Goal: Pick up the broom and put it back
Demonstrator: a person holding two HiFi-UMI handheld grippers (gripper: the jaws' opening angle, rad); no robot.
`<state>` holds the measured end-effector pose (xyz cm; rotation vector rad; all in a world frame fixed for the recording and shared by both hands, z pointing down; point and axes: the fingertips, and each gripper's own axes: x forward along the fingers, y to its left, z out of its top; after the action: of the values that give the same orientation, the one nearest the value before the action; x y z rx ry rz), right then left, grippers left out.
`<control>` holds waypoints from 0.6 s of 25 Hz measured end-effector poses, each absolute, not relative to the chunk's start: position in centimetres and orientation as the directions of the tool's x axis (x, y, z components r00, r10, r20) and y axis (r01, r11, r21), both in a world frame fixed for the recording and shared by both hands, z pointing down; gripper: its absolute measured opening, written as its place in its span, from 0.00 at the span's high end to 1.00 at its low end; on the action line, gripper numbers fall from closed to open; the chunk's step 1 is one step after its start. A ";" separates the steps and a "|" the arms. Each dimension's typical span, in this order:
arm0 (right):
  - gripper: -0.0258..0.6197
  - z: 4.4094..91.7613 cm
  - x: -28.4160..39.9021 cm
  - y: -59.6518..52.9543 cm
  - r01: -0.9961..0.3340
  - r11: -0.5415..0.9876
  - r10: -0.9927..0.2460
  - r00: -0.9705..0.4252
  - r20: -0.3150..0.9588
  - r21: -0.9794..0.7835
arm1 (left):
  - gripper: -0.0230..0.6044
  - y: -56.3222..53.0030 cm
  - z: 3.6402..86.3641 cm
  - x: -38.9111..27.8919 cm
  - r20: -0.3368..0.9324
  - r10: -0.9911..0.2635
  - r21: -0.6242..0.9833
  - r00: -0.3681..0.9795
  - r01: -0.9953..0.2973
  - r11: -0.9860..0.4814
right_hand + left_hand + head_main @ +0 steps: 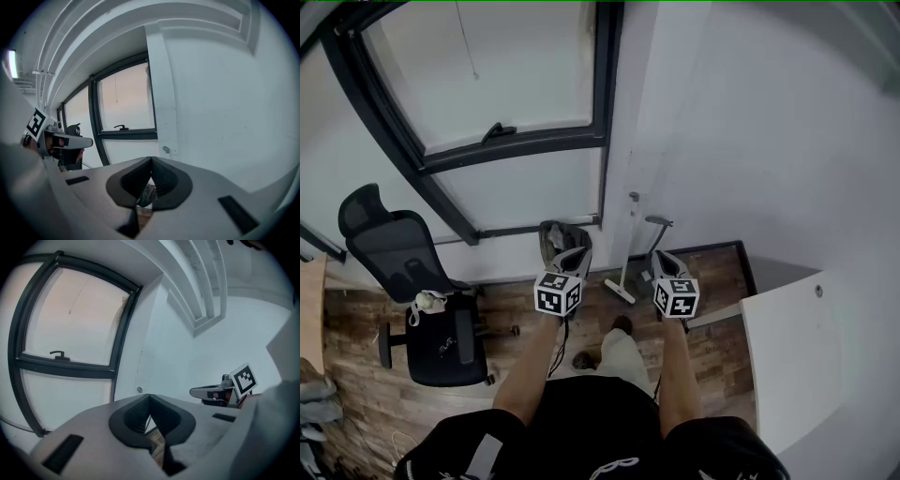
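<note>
A white wall (769, 141) and a dark-framed window (516, 94) are seen above a wooden floor (356, 328). A black office chair (422, 281) is placed at the left, a white cabinet (797, 366) at the right. The broom (620, 292) is stood on the floor against the wall, its handle leaning upward, between the two grippers and beyond them. The left hand-held gripper (578, 249) (149, 397) is held with jaws together and nothing between them. The right hand-held gripper (661, 255) (151, 160) is likewise closed and empty.
</note>
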<state>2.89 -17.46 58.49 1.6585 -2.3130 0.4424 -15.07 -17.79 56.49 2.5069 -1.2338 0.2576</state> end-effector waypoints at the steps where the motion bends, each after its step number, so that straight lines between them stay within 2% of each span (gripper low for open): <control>1: 0.92 58.0 3.2 -17.0 -0.949 0.299 -0.873 -0.315 0.373 -0.100 | 0.94 -17.4 56.2 -15.0 0.302 -0.735 0.216 0.608 -0.794 -0.568; 15: 0.92 55.2 4.7 -11.9 -0.951 0.289 -0.894 -0.309 0.325 -0.107 | 0.94 -14.2 53.1 -12.8 0.275 -0.714 0.180 0.644 -0.764 -0.620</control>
<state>4.69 -11.88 55.23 1.7102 -2.3522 0.4171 -12.83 -14.17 53.08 2.5860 -1.1912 0.2555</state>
